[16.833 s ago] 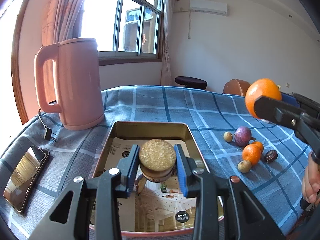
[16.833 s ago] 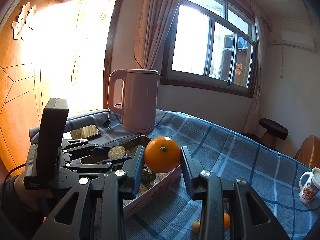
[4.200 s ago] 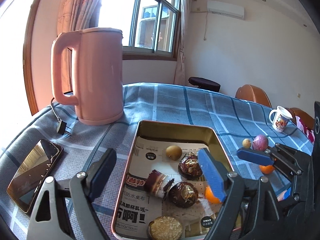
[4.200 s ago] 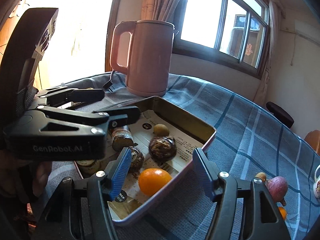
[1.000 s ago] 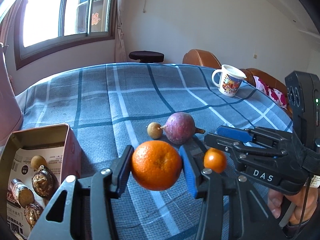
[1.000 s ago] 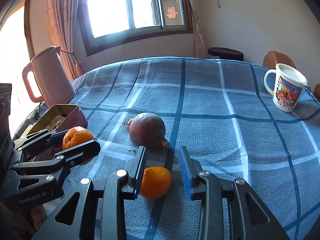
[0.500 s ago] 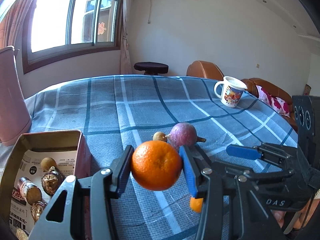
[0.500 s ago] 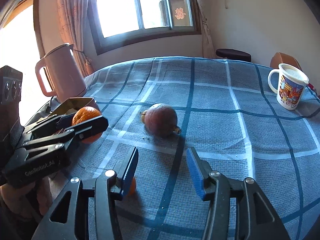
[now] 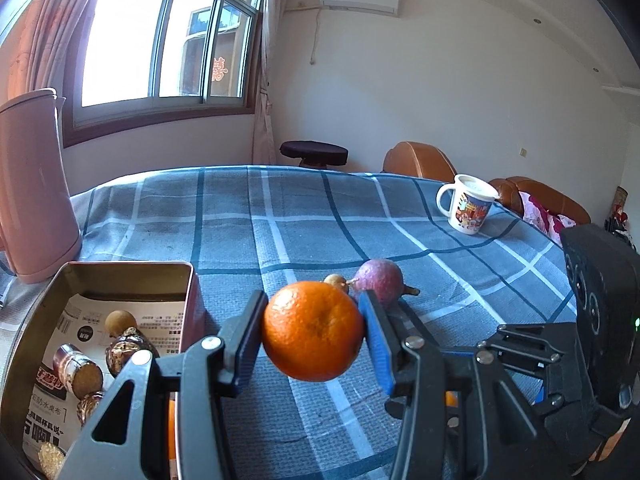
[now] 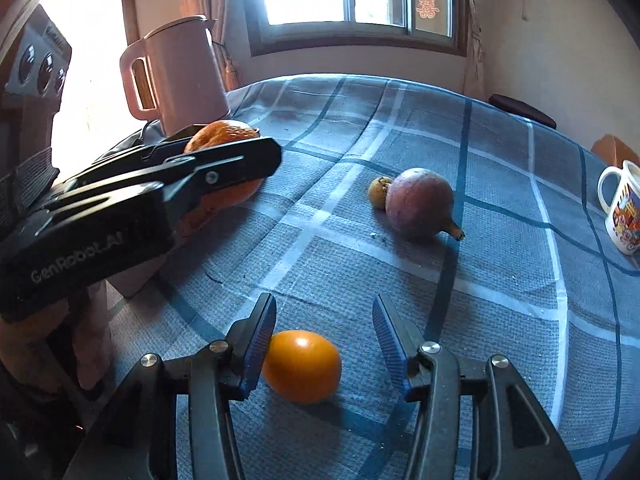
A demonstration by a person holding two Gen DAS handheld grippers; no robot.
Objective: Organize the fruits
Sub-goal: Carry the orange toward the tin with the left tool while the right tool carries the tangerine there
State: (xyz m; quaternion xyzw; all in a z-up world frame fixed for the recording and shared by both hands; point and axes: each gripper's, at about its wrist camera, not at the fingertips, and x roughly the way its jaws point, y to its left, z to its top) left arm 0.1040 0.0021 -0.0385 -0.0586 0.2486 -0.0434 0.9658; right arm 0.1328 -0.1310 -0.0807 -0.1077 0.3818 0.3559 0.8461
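Left gripper [image 9: 314, 330] clamped on orange [image 9: 313, 330], lifted above blue checked tablecloth [image 9: 280, 216]. Metal tin [image 9: 120, 270] just to its left, near wall in path; snacks crowd tin floor, bare paper near far end. Pink kettle [image 9: 34, 188] stands behind tin. Right gripper [image 10: 324, 340] spread wide, small orange [image 10: 301, 366] between fingers, touching left one. Purple fruit [image 10: 420, 203] and small brown fruit [image 10: 379, 191] touching ahead; open cloth between. Mug [image 10: 622, 214] far right, well apart.

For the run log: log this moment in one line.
left gripper: shut on orange | right gripper: open over small orange on tablecloth | tin: partly filled
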